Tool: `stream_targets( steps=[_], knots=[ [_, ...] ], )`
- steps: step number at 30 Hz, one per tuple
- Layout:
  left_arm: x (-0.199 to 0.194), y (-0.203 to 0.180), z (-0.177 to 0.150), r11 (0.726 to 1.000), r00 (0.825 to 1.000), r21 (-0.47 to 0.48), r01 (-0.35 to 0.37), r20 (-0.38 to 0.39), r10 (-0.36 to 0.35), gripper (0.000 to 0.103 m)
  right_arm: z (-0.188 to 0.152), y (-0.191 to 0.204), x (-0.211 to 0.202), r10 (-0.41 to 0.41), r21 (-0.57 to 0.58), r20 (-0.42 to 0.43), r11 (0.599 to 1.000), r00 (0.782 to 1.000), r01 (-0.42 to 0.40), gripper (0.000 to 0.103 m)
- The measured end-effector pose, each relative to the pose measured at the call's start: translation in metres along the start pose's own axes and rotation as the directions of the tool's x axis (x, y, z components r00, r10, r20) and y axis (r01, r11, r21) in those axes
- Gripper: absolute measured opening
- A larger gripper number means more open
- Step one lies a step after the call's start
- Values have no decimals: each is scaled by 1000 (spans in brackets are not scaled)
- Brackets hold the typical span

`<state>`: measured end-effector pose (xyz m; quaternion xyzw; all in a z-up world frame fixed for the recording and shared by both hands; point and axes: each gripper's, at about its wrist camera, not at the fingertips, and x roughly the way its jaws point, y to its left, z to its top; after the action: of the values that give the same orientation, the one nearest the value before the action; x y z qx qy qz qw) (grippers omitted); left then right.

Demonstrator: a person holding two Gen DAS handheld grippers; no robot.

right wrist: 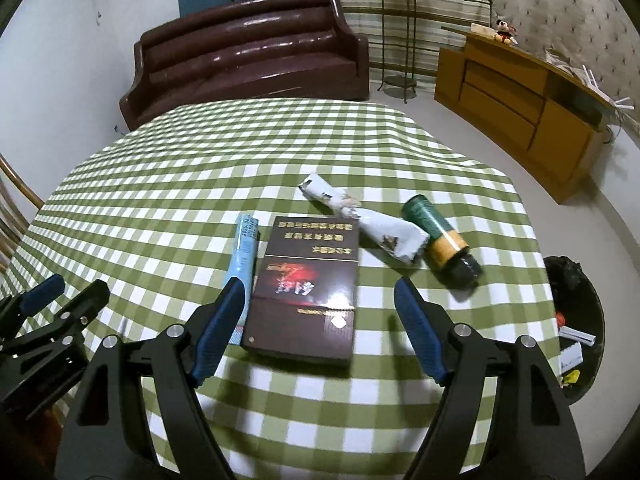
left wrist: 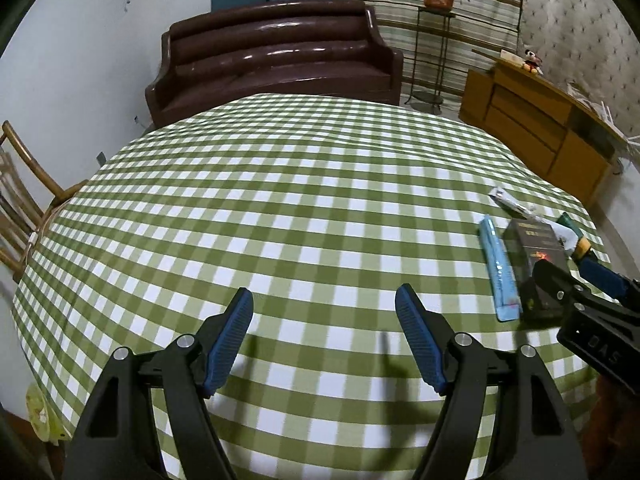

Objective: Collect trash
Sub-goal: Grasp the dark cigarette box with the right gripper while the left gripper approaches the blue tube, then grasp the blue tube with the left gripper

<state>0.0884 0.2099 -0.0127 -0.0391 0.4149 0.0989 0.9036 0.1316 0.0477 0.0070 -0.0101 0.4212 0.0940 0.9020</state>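
Trash lies in a loose cluster on the table, which wears a green checked cloth: a dark flat box, a pale blue packet touching its left edge, a crumpled white wrapper and a green-and-yellow tube leaning against that wrapper. A black bin, already holding some scraps, stands on the floor off the table's right edge.

The right hand-held gripper hangs over the near end of the box with its jaws spread and nothing pressed between them; the left hand-held gripper is likewise spread and empty over bare cloth.

Risks, as I judge them:
- The left pad sits over the blue packet, so closing could pinch packet and box together.
- The box looks about as wide as the jaws, so a slightly off approach may shove it instead of gripping it.
- The tube seems likely to roll towards the edge if the wrapper is disturbed.
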Motion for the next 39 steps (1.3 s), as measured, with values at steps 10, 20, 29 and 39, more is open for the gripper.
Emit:
stream_targets(
  steps=[10, 20, 29, 39],
  knots=[
    [8, 2, 0, 999, 999, -9, 32, -14, -32, 73, 1, 14, 18, -37, -22, -55, 999, 998, 36, 56],
    [5, -19, 0, 998, 998, 8, 61, -16, -61, 73, -7, 8, -8, -39, -39, 16, 998, 999, 39, 55],
    [5, -62, 1, 992, 993, 57, 113, -24, -112, 73, -17, -35, -37, -59, 19, 59, 998, 996, 58, 55],
    [30, -99, 10, 984, 987, 106, 143, -85, -135, 63, -32, -94, -47, -91, 96, 62, 992, 994, 85, 55]
  ],
)
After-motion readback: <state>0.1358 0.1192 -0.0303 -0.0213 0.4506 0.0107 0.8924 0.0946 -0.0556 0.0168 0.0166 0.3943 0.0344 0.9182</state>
